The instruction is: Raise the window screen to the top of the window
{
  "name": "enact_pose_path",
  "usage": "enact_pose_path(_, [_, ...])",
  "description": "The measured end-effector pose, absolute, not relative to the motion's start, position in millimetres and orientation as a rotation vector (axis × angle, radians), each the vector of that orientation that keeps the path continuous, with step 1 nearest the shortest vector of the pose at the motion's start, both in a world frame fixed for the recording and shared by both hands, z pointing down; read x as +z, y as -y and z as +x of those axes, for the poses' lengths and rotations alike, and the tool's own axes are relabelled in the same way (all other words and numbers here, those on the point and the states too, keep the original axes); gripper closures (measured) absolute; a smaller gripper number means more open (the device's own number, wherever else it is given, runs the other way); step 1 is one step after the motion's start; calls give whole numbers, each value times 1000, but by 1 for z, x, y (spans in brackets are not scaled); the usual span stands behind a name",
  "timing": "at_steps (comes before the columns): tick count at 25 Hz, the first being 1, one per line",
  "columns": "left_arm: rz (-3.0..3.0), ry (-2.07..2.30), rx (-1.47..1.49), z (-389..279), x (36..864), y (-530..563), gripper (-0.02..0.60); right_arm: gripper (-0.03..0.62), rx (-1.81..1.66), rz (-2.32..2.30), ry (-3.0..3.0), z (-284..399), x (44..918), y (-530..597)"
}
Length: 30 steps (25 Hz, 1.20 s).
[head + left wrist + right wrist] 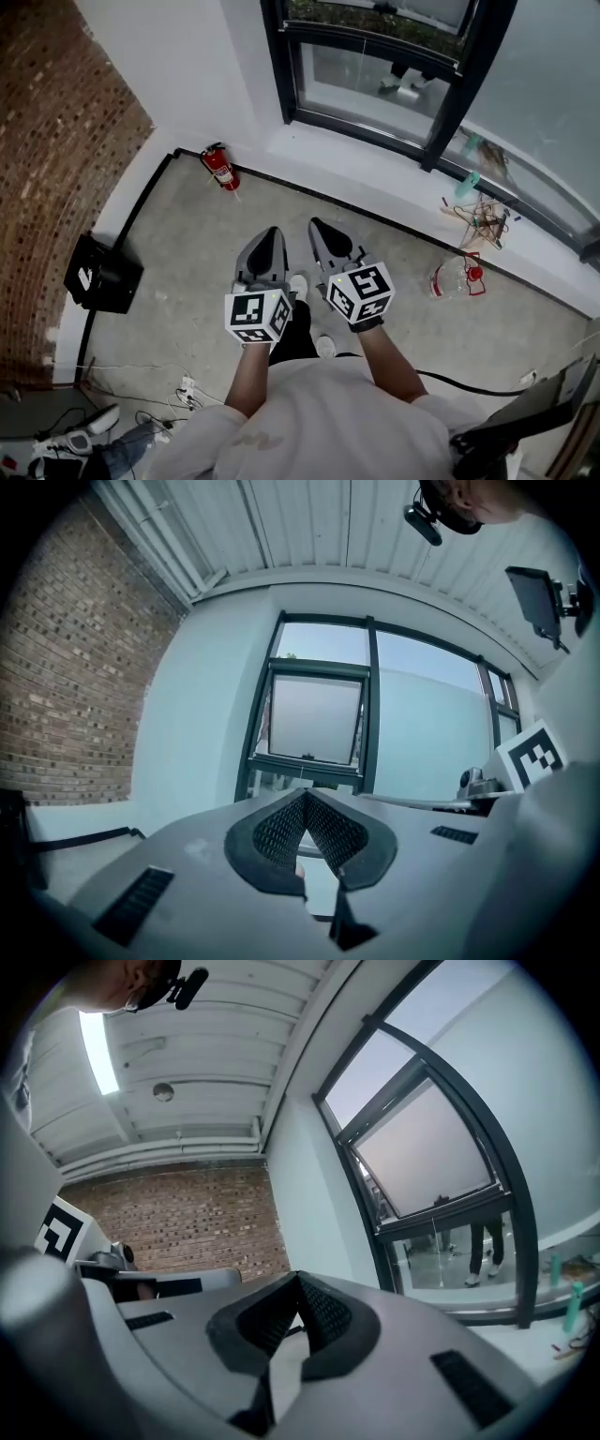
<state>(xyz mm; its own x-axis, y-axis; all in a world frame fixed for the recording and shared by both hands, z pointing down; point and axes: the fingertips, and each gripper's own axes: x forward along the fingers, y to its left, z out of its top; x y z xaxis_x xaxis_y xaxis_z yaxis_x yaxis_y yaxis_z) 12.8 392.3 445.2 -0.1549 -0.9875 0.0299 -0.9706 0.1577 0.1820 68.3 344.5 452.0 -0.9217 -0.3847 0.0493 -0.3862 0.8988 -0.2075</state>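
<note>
Stands on the concrete floor (187,244), apart from the window (375,70) along the top of the head view. Holds the left claw (271,234) and right claw (317,227) side by side at centre frame, tips toward the window, each clamped fully together with nothing between the pads. Touches nothing with either. Shows the screen (314,719) at the centre of the left gripper view: a grey panel in the window's left section, clear glass beneath its lower edge. Has a red extinguisher (220,169) by the wall at upper left and a black box (101,274) at far left.
</note>
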Motion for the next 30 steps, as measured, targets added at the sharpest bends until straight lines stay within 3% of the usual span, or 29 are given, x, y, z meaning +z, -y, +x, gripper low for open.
enact_pose_path(16, [2215, 2064, -286, -151, 414, -60, 580, 597, 226, 974, 2959, -77, 433, -34])
enact_pose_path(30, [2391, 1795, -226, -123, 438, 141, 580, 597, 313, 1224, 2855, -62, 462, 167])
